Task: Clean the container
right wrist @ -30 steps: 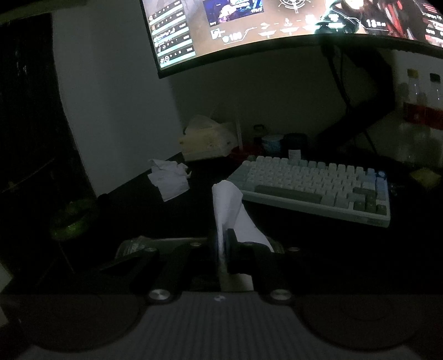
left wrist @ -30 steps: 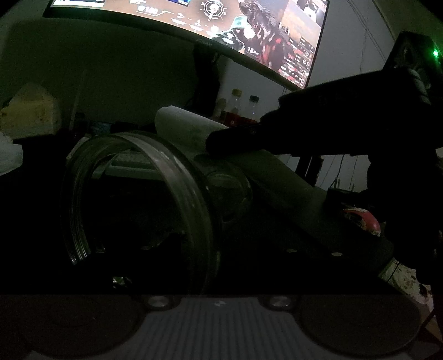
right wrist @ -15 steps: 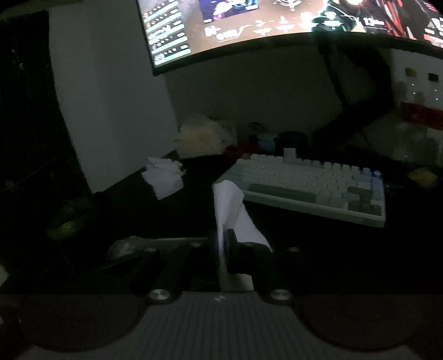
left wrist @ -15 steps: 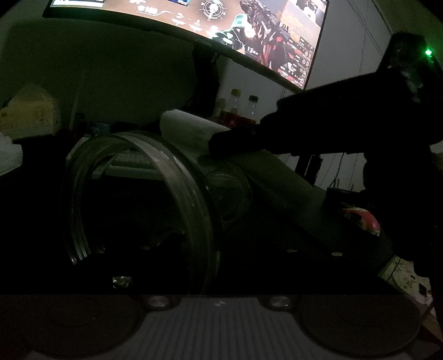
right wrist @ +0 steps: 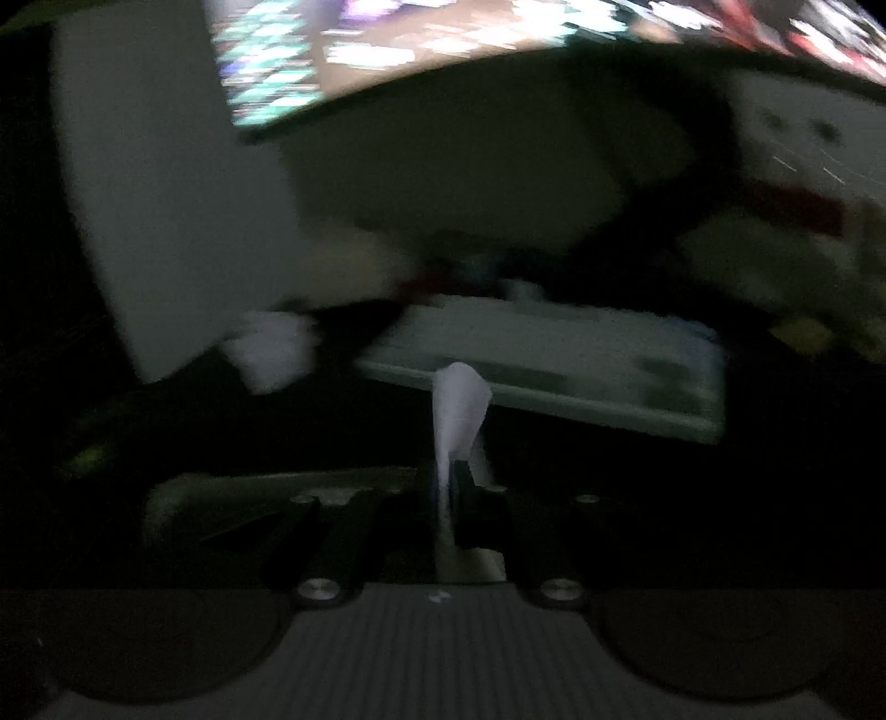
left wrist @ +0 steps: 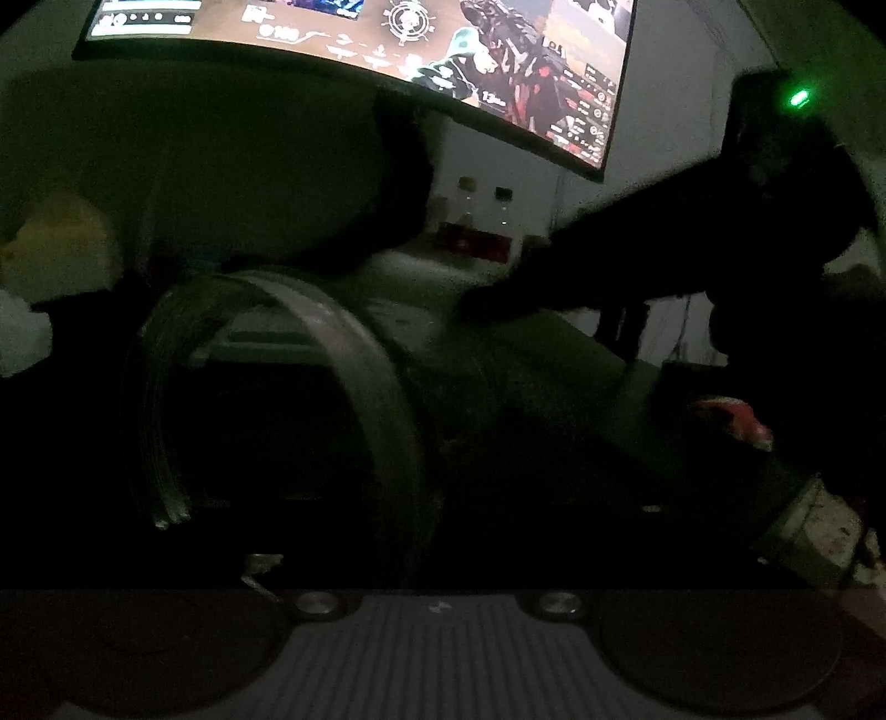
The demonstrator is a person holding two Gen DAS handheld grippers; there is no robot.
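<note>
A: The left wrist view looks forward along its fingers, low over a dark desk, very near a glass jar lying just ahead; the right gripper reaches in from its right side.

B: The right wrist view also faces forward, further back, with a tissue straight ahead between its fingers and a keyboard beyond. Heavily blurred.

A: Shared: the monitor above and the bottles behind.
</note>
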